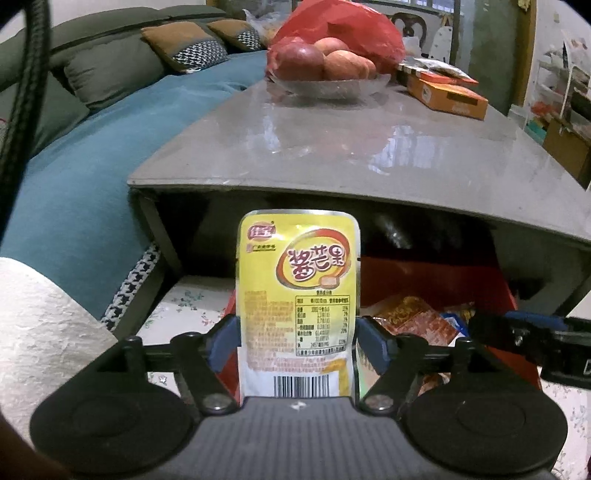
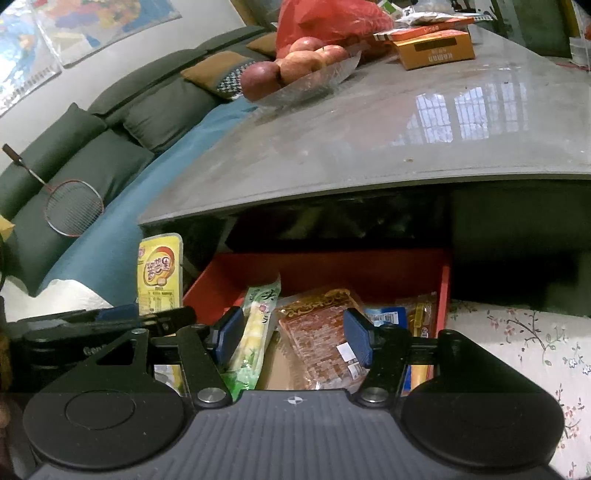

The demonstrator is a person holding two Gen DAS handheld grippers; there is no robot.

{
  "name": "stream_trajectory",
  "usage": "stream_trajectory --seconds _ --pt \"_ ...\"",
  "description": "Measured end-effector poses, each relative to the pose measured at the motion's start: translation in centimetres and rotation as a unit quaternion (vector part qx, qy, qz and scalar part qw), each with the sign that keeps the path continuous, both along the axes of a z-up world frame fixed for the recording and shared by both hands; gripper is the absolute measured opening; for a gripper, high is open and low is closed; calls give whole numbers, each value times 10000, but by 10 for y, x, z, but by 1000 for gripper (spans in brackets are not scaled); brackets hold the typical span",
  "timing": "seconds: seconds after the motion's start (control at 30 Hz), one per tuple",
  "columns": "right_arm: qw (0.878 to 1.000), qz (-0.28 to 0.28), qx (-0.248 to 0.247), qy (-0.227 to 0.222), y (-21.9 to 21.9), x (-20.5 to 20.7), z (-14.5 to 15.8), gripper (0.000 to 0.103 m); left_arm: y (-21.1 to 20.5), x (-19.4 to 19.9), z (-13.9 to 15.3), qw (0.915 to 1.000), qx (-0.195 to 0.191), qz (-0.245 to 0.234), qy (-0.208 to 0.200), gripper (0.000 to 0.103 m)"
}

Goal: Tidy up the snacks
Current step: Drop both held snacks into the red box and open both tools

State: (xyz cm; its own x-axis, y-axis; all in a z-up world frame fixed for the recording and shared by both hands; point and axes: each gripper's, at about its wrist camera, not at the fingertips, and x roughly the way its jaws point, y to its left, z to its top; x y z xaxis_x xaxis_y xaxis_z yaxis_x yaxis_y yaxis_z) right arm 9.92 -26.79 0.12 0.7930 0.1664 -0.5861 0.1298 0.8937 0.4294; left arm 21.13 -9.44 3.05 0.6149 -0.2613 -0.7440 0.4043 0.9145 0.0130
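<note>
My left gripper (image 1: 297,332) is shut on a yellow snack packet (image 1: 297,280), held upright in front of the grey table's near edge and above the left side of a red box (image 1: 436,280). The same packet shows at the left of the right wrist view (image 2: 159,275). My right gripper (image 2: 291,334) is open and empty above the red box (image 2: 332,267), which holds several snacks: a green-and-white packet (image 2: 255,328), a brown-orange packet (image 2: 317,332) and a blue packet (image 2: 386,317).
The grey table (image 1: 332,147) carries a glass bowl of apples (image 1: 325,66) with a red bag (image 1: 343,29) behind, and orange boxes (image 1: 447,96) at far right. A sofa with a teal cover (image 1: 92,166) lies left. A floral cloth (image 2: 517,350) lies right of the box.
</note>
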Motion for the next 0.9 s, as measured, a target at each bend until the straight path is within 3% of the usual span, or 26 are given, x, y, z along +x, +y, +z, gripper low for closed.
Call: stream_trajectory --seconds 0.57,0.9 --pt "9999 85 58 43 -1 -3 0 72 -20 13 11 9994 171 -59 -297 67" --pt "9997 208 89 -56 4 -33 11 73 -8 -5 17 9998 112 -146 109 68"
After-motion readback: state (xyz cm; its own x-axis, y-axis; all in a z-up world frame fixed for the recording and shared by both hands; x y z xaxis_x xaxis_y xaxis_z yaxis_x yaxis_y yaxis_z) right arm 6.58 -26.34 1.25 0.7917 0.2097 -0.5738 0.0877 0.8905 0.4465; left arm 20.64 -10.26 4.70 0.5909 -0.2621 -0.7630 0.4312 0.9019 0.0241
